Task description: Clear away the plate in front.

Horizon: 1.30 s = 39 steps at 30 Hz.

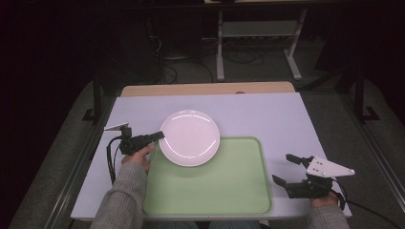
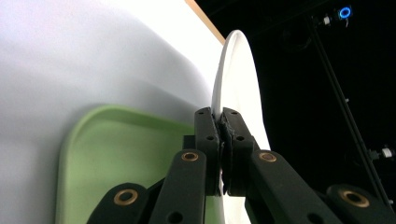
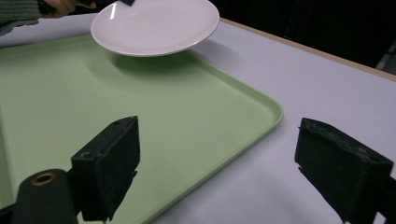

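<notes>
White table [image 1: 286, 119], green tray [image 1: 215, 191] on it. White plate [image 1: 189, 137] held in the air over the tray's far left corner. Left gripper [image 1: 160, 136] clenched on its rim; right gripper [image 1: 286, 169] released, near the tray's right edge. Plate likely stiff, slick, breakable: grip the rim deep.

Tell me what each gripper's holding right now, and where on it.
The left gripper pinches the white plate by its rim, lifted over the green tray. The right gripper is open, holding nothing.
</notes>
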### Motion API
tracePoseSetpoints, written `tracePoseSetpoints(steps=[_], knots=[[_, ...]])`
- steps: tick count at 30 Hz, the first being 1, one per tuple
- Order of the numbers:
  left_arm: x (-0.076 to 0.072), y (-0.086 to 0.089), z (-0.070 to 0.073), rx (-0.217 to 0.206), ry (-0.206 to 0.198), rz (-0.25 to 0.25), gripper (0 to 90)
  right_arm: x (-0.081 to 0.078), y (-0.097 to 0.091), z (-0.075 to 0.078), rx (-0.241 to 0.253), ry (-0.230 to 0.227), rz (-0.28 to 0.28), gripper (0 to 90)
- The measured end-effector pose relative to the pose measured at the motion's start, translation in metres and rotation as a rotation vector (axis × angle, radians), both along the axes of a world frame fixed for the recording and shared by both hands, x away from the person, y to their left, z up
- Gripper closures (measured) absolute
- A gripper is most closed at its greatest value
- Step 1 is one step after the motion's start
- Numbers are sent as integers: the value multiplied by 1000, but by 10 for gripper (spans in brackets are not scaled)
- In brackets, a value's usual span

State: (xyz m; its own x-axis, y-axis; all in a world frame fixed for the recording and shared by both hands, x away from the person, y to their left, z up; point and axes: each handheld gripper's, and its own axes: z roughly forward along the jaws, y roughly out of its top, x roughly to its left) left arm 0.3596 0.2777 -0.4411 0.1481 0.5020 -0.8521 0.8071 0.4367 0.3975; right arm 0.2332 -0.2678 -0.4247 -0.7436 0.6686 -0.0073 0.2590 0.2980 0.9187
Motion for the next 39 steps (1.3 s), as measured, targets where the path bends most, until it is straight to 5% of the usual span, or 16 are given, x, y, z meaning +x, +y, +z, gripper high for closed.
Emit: tracePoseSetpoints(steps=[19,30,39], knots=[[-18,-25,-12,17,15,-89,872,-1,2,0,-5,-3,8,134],[-30,-28,-16,82,29,-133,878,-2,3,1,-6,-6,11,134],[-40,-30,-5,141,28,-160,874,-3,5,2,-11,-10,12,134]])
